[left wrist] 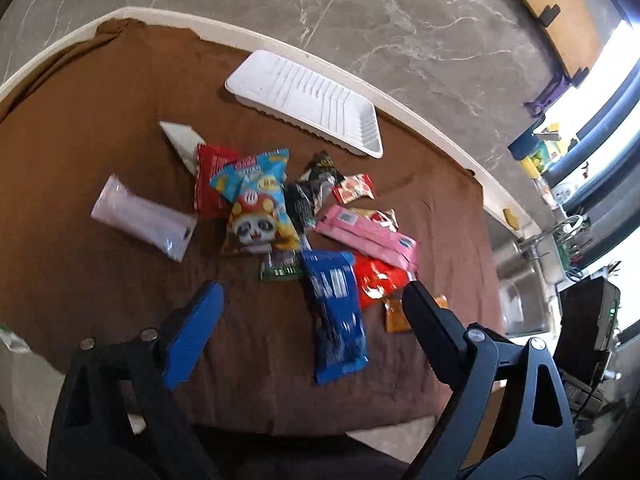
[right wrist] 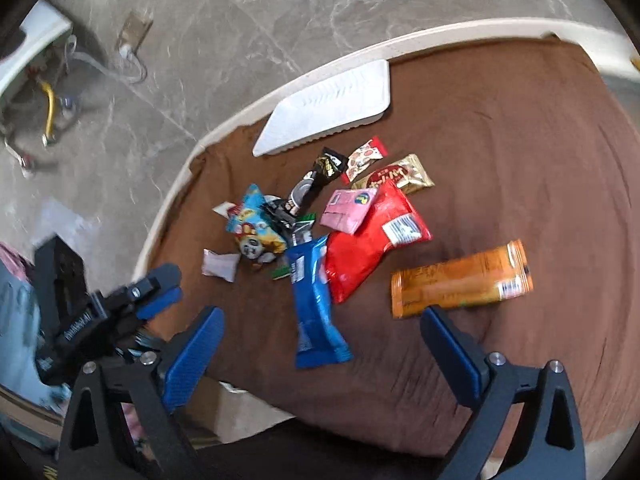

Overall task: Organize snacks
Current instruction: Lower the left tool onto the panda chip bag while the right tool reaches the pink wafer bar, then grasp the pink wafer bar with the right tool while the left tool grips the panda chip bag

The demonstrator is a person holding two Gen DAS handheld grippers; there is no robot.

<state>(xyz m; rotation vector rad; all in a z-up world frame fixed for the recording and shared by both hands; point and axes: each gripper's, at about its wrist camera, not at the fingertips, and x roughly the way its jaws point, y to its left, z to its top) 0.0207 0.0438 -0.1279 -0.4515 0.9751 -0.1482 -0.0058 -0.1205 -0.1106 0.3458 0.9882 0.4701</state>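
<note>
Left wrist view: left gripper (left wrist: 312, 300) spread wide, holding nothing, above the snacks (left wrist: 280, 216).
Right gripper (right wrist: 320, 324): spread wide, holding nothing.
Surface: brown cloth (left wrist: 100, 140) over a pale-rimmed table (left wrist: 400, 104).
Snacks: loose pile mid-cloth; orange bar (right wrist: 460, 280) apart.
Tray (left wrist: 308, 100): white, at the far edge.
Room: grey marble floor (left wrist: 360, 8); sink (left wrist: 528, 272) to the right.

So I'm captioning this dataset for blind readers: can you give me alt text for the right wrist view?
The open right gripper hovers over a pile of snack packets on a brown cloth, nearest a blue packet, with a red packet and an orange bar beside it. An empty white tray lies beyond the pile; the left gripper shows at left.
</note>
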